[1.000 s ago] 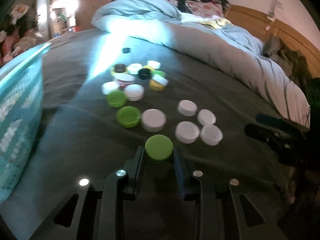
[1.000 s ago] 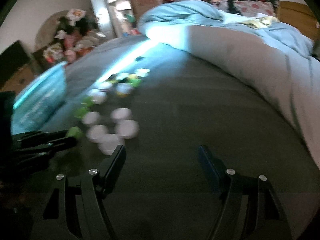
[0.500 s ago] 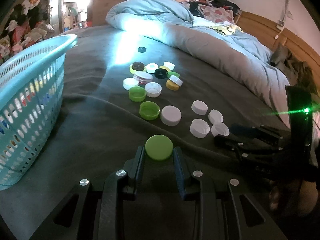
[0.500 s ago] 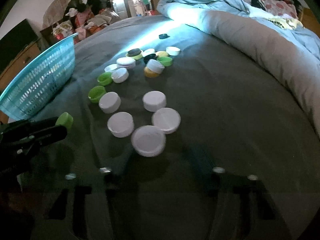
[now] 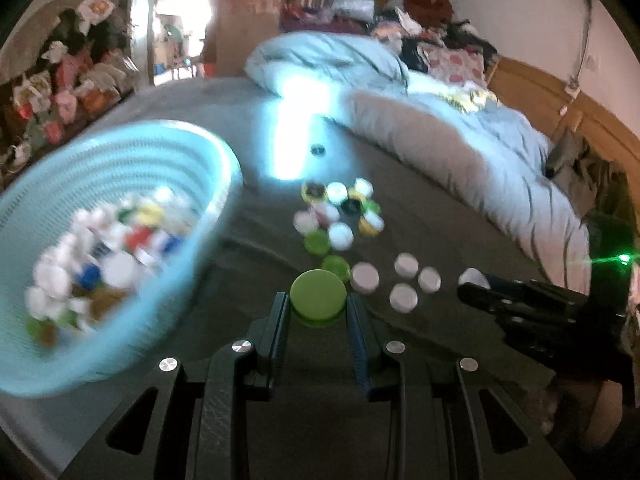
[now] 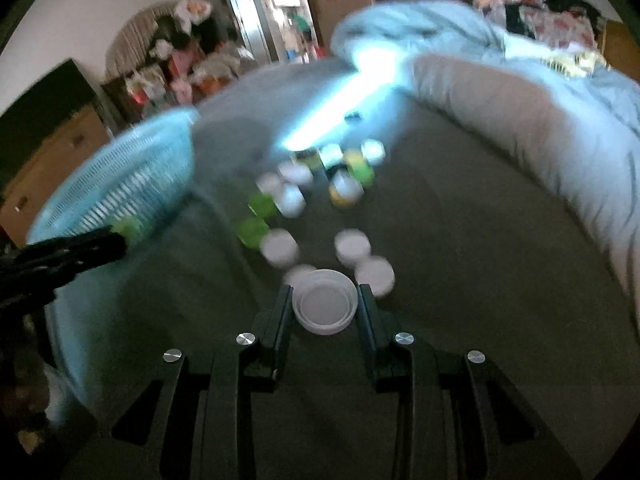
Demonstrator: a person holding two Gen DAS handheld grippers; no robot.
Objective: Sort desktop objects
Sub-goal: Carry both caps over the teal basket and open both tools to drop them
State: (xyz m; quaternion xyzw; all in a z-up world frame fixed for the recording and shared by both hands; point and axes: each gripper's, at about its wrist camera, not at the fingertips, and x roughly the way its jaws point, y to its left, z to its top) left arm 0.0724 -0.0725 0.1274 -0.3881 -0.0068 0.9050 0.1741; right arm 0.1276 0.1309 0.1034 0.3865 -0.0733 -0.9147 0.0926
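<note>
No brand, label or writing can be read; both views are blurred. The left hand-held gripper (image 5: pixel 318 306) is clamped on a green cap (image 5: pixel 318 295) at lower centre of its view, beside a turquoise basket (image 5: pixel 216 216) of mixed caps at left. The right hand-held gripper (image 6: pixel 324 308) is closed on a white cap (image 6: pixel 324 307), open side up. Loose caps (image 5: pixel 340 216) lie mid-frame on a dark grey bed (image 5: pixel 248 120). A pale blue duvet (image 5: pixel 460 136) is heaped at upper right in a cluttered bedroom.
</note>
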